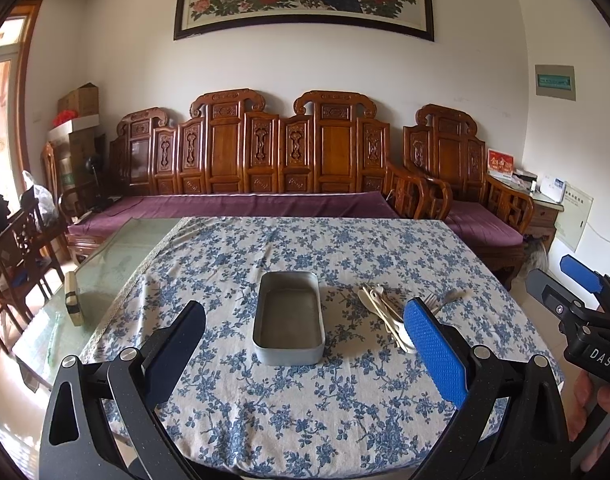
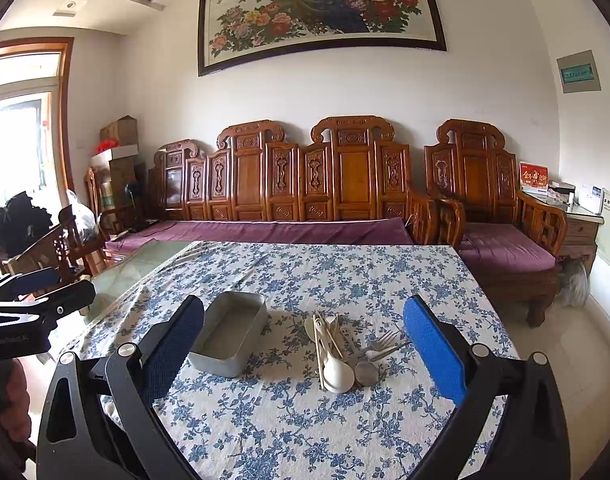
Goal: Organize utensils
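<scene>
A grey metal tin (image 1: 289,318) stands empty on the floral tablecloth; it also shows in the right wrist view (image 2: 229,336). To its right lies a pile of utensils (image 2: 345,350): white spoons, pale chopsticks, a metal spoon and metal forks (image 2: 379,346). The pile also shows in the left wrist view (image 1: 389,314). My left gripper (image 1: 305,354) is open and empty, above the table just before the tin. My right gripper (image 2: 305,350) is open and empty, before the pile. Each gripper shows at the edge of the other's view: the right gripper (image 1: 565,284), the left gripper (image 2: 53,286).
The tablecloth (image 2: 305,420) covers most of a glass-topped table (image 1: 105,264). A small block (image 1: 72,298) sits on the bare glass at left. A carved wooden bench with purple cushions (image 1: 245,204) stands behind the table, chairs at left.
</scene>
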Tool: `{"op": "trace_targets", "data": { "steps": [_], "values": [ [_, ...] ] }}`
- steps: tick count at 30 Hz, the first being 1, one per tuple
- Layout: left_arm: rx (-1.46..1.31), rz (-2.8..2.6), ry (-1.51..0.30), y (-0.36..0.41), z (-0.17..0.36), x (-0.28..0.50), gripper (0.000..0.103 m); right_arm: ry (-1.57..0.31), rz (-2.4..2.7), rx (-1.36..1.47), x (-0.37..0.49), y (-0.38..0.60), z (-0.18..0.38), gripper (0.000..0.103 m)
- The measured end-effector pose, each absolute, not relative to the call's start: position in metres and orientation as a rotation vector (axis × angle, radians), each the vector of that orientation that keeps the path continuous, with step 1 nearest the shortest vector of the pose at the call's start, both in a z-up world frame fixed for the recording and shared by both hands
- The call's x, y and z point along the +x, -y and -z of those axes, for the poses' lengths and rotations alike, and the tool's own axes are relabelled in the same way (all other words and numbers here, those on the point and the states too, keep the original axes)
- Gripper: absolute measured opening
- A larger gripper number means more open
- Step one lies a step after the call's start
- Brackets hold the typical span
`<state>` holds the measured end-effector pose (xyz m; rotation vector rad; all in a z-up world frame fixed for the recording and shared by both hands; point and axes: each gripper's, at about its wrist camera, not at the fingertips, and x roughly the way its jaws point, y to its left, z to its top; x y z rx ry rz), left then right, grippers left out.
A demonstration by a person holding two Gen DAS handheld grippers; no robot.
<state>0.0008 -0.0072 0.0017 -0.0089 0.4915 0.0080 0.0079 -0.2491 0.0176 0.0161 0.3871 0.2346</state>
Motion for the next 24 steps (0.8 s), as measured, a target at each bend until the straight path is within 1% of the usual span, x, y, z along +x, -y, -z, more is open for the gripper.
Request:
{"op": "trace_targets", "data": {
  "steps": [2, 3, 4, 24],
  "values": [
    [-0.01, -0.008, -0.491, 0.007, -0.002, 0.001, 0.096, -0.388, -0.235, 0.018, 0.008, 0.25, -0.018, 0.1],
    [-0.021, -0.036, -0.413, 0.004, -0.005, -0.008, 0.096, -0.388, -0.234, 0.017, 0.008, 0.249, -0.018, 0.1],
    [-0.009, -0.007, -0.49, 0.007, -0.002, 0.001, 0.096, -0.388, -0.235, 0.017, 0.008, 0.249, -0.017, 0.1],
    [-0.008, 0.002, -0.491, 0.013, -0.005, 0.002, 0.096, -0.389, -0.235, 0.016, 0.007, 0.249, -0.015, 0.1]
  ]
}}
